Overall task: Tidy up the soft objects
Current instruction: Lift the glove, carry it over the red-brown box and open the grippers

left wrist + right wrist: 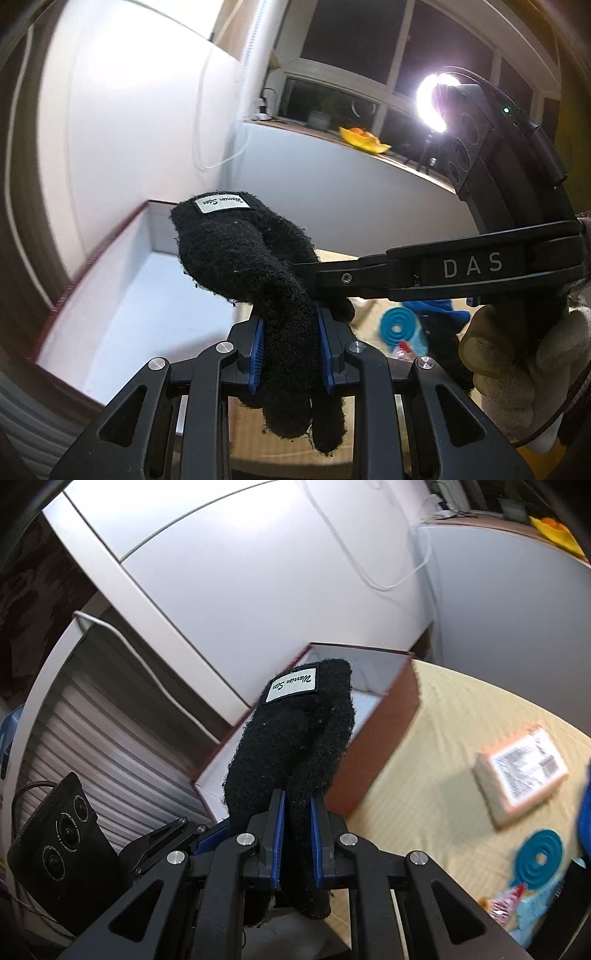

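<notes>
Blue-padded left tongs (290, 354) sit at the bottom centre of the left wrist view, clamped on the finger end of a black fleece glove (251, 266); the fingers hang limp below the pads while the cuff, with its white label (221, 202), rises toward the centre of the frame. Right tongs (297, 843), low centre in the right wrist view, are likewise pressed together on the same glove (295, 734), entering the left view from the right edge just beside the left pair. Behind the glove, at left of the left view, stands an open box (122, 280) with a white interior and dark red walls, resting on a bench (443, 746) under a yellow cloth. Judgement: the glove is light, soft and formless; it will sag and fold wherever unsupported, with no risk of breakage. Fleece should grip well against ribbed pads. Hold across the bunched palm or fingers, not a single fingertip.
</notes>
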A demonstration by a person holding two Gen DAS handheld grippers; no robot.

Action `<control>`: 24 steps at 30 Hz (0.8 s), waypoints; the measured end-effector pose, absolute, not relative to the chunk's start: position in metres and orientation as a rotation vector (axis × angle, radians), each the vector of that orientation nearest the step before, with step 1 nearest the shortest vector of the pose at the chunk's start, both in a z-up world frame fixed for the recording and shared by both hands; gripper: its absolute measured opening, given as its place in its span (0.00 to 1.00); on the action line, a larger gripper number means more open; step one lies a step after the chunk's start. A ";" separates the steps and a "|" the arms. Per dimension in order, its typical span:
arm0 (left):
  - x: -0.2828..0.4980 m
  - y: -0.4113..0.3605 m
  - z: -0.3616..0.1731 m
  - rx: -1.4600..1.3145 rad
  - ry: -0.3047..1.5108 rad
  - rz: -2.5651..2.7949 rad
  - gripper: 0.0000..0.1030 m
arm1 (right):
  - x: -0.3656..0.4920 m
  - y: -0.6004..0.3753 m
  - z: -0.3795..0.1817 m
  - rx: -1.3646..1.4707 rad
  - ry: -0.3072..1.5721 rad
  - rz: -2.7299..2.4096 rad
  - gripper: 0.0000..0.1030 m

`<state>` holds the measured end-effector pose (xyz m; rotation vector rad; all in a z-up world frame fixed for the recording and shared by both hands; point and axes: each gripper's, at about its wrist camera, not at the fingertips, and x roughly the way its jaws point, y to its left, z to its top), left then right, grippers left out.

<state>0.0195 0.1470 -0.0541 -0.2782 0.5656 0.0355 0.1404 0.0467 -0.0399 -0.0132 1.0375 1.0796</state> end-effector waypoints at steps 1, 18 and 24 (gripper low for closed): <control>0.018 0.151 -0.054 -0.277 0.567 0.045 0.23 | 0.139 0.056 -0.041 -0.013 1.039 1.088 0.12; 0.034 0.212 -0.078 -0.258 0.647 0.141 0.22 | 0.144 0.134 -0.072 -0.008 1.085 1.098 0.12; 0.039 0.217 -0.084 -0.243 0.678 0.175 0.27 | 0.147 0.143 -0.077 -0.045 1.081 1.069 0.14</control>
